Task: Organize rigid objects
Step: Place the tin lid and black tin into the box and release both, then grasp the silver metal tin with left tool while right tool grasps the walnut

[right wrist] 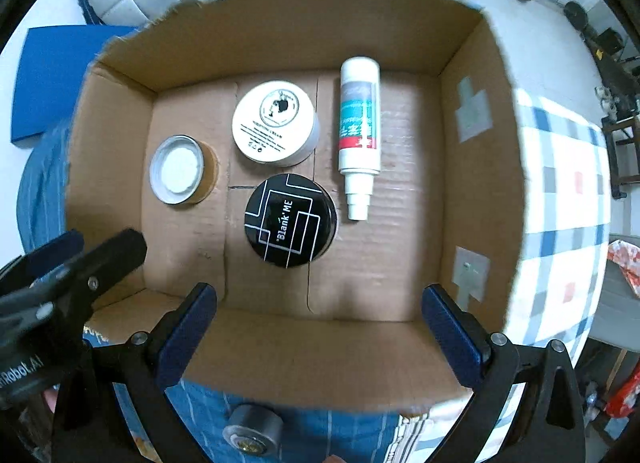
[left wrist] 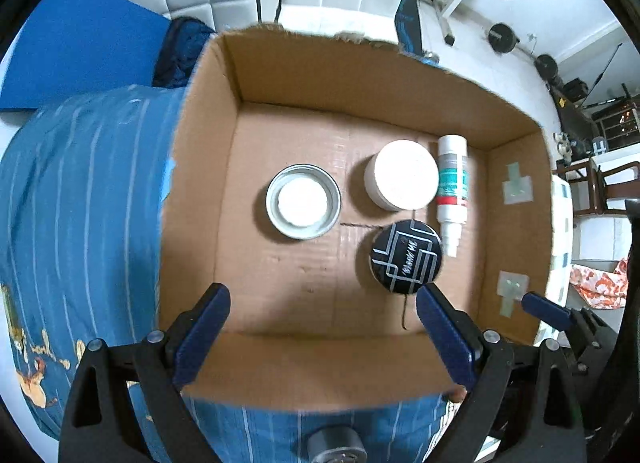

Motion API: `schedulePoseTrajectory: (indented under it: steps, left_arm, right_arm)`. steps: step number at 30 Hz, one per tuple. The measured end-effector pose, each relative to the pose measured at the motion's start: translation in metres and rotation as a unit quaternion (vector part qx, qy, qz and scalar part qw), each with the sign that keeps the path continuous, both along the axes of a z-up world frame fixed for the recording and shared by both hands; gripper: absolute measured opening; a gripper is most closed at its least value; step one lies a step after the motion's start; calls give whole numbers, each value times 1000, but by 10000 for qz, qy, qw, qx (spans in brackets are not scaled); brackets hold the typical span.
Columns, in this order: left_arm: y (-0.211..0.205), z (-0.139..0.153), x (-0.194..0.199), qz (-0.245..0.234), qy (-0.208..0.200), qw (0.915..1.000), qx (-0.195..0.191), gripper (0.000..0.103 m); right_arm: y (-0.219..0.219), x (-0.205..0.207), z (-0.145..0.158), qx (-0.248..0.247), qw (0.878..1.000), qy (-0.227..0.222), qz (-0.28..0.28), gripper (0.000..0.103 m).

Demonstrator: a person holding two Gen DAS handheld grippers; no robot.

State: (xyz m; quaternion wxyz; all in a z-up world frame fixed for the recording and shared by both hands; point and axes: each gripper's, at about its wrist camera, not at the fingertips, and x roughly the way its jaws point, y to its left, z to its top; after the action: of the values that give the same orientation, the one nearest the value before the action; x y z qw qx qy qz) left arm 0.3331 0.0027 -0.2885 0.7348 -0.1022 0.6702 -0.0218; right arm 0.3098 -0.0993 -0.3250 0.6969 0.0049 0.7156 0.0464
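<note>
Cardboard box [right wrist: 472, 167], black jar [right wrist: 291, 219], white bottle [right wrist: 359, 131] beside

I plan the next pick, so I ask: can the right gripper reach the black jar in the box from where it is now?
Probably yes. The right gripper is open above the cardboard box, and the black jar sits upright just ahead of it with its lid uncovered. The white bottle lies close beside it, leaving little side room.

Inside the cardboard box [right wrist: 476, 167], a black jar [right wrist: 291, 219] sits just beside a white bottle [right wrist: 359, 131].
</note>
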Motion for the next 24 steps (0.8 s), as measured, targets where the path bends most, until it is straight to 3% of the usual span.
schedulePoseTrajectory:
  steps: [9, 15, 19, 24]
  left_arm:
    - [2, 74, -47, -200, -759, 9969, 105, 95]
    - [-14, 110, -79, -326, -1104, 9934, 17, 95]
    - [-24, 128, -104, -420, -1276, 9909, -84, 95]
    - [-32, 121, -134, -488, -1141, 9922, -86, 95]
  right_arm:
    - [-19, -28, 78, 26, 9979, -641, 99, 103]
    - [-28, -62, 113, 178, 9951, -962, 119, 103]
    - [-42, -87, 124, 271, 9945, -1012, 75, 103]
    - [-71, -122, 112, 232, 9966, -794, -49, 103]
